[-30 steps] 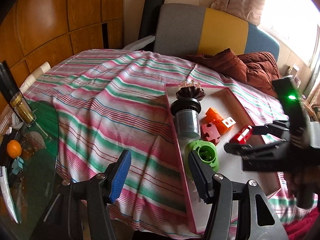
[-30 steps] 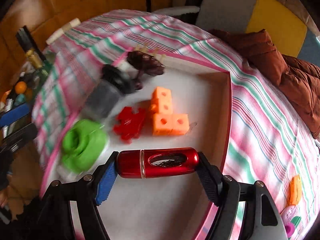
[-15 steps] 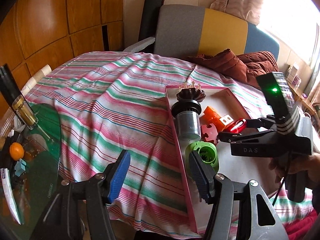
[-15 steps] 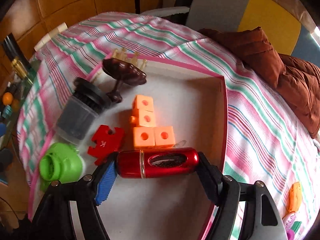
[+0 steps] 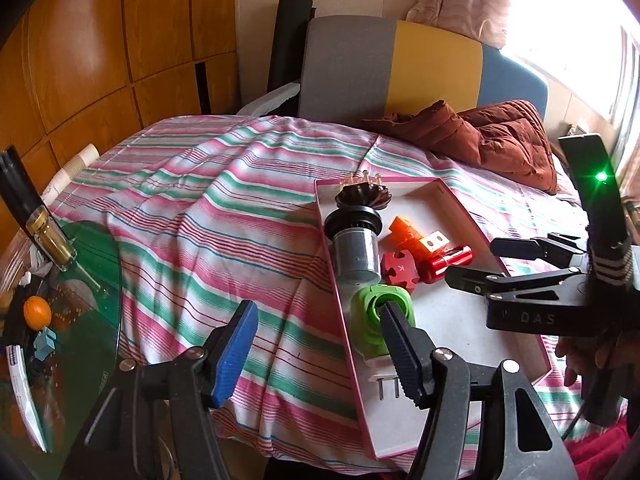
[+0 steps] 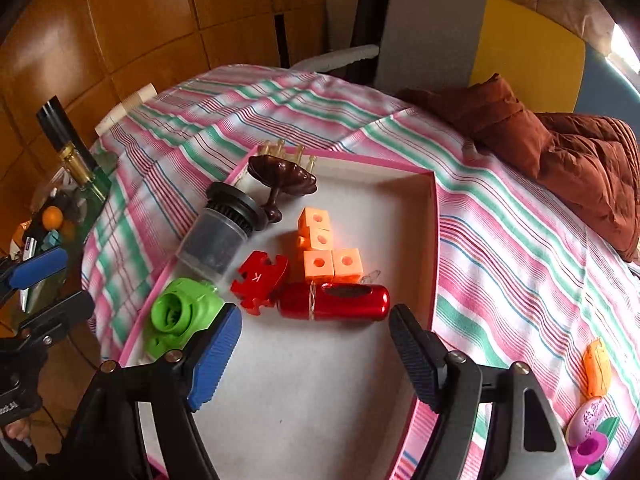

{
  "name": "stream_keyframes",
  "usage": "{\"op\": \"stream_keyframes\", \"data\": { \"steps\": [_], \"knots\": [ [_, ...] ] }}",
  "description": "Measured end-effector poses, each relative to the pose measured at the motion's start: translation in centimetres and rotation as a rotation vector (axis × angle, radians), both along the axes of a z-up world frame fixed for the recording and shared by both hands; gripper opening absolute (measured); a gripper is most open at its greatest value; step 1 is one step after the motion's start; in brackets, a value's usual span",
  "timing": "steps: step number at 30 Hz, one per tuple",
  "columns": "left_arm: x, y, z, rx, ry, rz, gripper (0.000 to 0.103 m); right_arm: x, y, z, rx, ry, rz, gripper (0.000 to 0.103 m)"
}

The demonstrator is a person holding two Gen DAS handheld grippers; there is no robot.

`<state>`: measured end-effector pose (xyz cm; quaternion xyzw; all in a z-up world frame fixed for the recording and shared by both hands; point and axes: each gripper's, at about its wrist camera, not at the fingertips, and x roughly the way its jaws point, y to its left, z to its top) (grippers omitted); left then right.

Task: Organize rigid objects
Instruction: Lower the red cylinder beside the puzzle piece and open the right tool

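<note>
A shiny red cylinder lies on its side on the white floor of a pink-rimmed tray, touching a red puzzle piece. My right gripper is open just short of it, its pads clear of both ends. In the left wrist view the right gripper hangs over the tray beside the red cylinder. My left gripper is open and holds nothing, over the tray's left rim near a green round piece.
The tray also holds a grey jar with a black lid, a brown stemmed dish and orange cubes. A brown jacket lies on the striped cloth. Small toys sit at right. A glass table with a bottle stands at left.
My right gripper has let go of the red cylinder, which now lies in the tray beside the puzzle piece, and has drawn back from it. The left gripper has hardly moved.
</note>
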<state>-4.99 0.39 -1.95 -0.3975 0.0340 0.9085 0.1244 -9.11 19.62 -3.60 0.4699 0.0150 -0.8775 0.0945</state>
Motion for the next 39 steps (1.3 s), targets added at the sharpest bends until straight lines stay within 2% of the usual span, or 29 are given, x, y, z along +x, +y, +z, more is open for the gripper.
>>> {"op": "stream_keyframes", "data": {
  "steps": [10, 23, 32, 37, 39],
  "knots": [
    [0.8, 1.3, 1.1, -0.016, 0.032, -0.041, 0.066, 3.4, 2.8, 2.2, 0.005, 0.073, -0.06, 0.077],
    [1.7, 4.4, 1.3, -0.052, 0.046, -0.121, 0.066, 7.3, 11.8, 4.0, 0.055, 0.129, -0.241, 0.077],
    [2.2, 7.0, 1.8, -0.067, 0.06, -0.184, 0.066, 10.4, 21.4, 4.9, 0.057, 0.187, -0.498, 0.077],
    [2.4, 8.8, 1.9, -0.084, 0.062, -0.22, 0.066, 13.3, 27.4, 3.3, -0.007, 0.211, -0.723, 0.077],
    [2.4, 9.4, 2.0, -0.091, 0.064, -0.234, 0.066, 14.2, 29.5, 2.4, -0.054, 0.182, -0.807, 0.077]
  ]
}}
